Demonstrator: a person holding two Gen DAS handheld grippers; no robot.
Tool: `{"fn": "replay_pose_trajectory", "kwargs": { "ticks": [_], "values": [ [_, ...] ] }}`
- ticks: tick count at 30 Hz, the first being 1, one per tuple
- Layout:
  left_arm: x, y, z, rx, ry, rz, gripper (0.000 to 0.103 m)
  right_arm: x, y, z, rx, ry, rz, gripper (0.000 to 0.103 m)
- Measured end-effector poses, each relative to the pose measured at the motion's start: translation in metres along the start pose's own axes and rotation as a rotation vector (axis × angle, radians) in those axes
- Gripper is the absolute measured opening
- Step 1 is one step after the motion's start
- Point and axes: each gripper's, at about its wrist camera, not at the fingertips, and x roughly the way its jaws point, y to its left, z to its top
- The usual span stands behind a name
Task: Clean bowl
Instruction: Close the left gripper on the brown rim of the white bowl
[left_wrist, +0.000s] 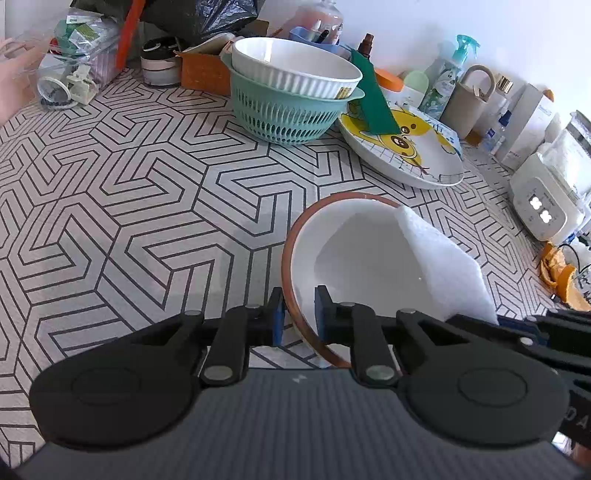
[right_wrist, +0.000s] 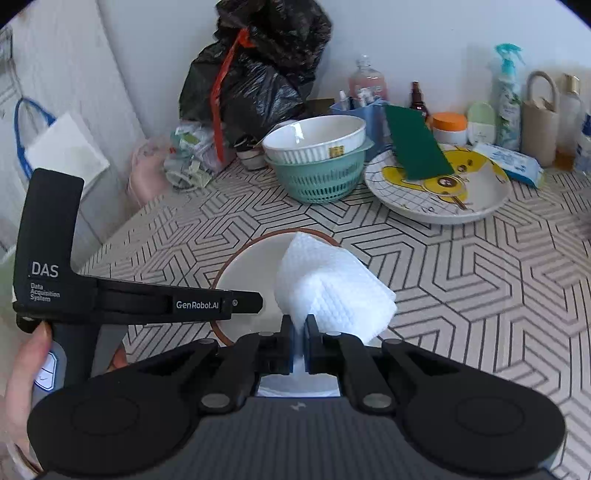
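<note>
Ahead of the gripper, a ribbed white dish (left_wrist: 295, 68) sits in a teal colander (left_wrist: 291, 114); to its right a green cloth (left_wrist: 373, 98) lies on a cartoon plate (left_wrist: 413, 162).

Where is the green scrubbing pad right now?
The green scrubbing pad leans at the back of the patterned table, its lower end on the yellow cartoon plate, just right of the teal basket.

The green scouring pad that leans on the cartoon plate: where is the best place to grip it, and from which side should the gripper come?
Probably the upper end of the green scouring pad, taken from above. It is a thin flat sheet standing tilted, lower end on the cartoon plate, upper end against the blue container behind, so both faces up there seem free for a finger each.
</note>
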Motion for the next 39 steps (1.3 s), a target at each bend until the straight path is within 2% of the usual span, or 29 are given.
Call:
{"fn": "replay_pose_trajectory", "kwargs": {
  "ticks": [4,7,11,13,19,21,27,32,39],
  "values": [
    [-0.001,0.001,0.001,0.004,-0.002,-0.012,0.013,-0.005,-0.003,-0.013,0.033,-0.010,-0.053,0.005],
    [-0.003,0.006,0.004,-0.007,0.001,-0.035,0.013,-0.005,-0.010,-0.021,0.081,-0.004,-0.039,0.005],
    [-0.006,0.004,0.006,0.011,-0.004,-0.021,0.011,0.000,-0.019,-0.026,0.133,0.005,-0.002,0.005],
    [-0.002,0.004,0.006,0.016,0.001,-0.006,0.009,0.001,-0.020,-0.025,0.139,0.003,0.005,0.005],
    [0.004,0.018,0.009,-0.008,0.020,-0.041,0.009,0.006,-0.024,-0.023,0.158,-0.002,0.026,0.005],
    [0.005,0.020,0.008,0.011,0.023,-0.017,0.010,0.008,-0.025,-0.022,0.164,-0.004,0.032,0.005],
    [0.009,0.028,0.002,0.019,0.030,-0.006,0.015,0.016,-0.019,-0.012,0.164,-0.005,0.062,0.005],
    [0.010,0.034,-0.001,0.015,0.039,0.004,0.024,0.013,-0.006,0.001,0.143,-0.018,0.124,0.005],
    [0.008,0.038,-0.005,0.009,0.034,-0.001,0.025,0.014,0.003,0.009,0.128,-0.024,0.144,0.005]
  ]
}}
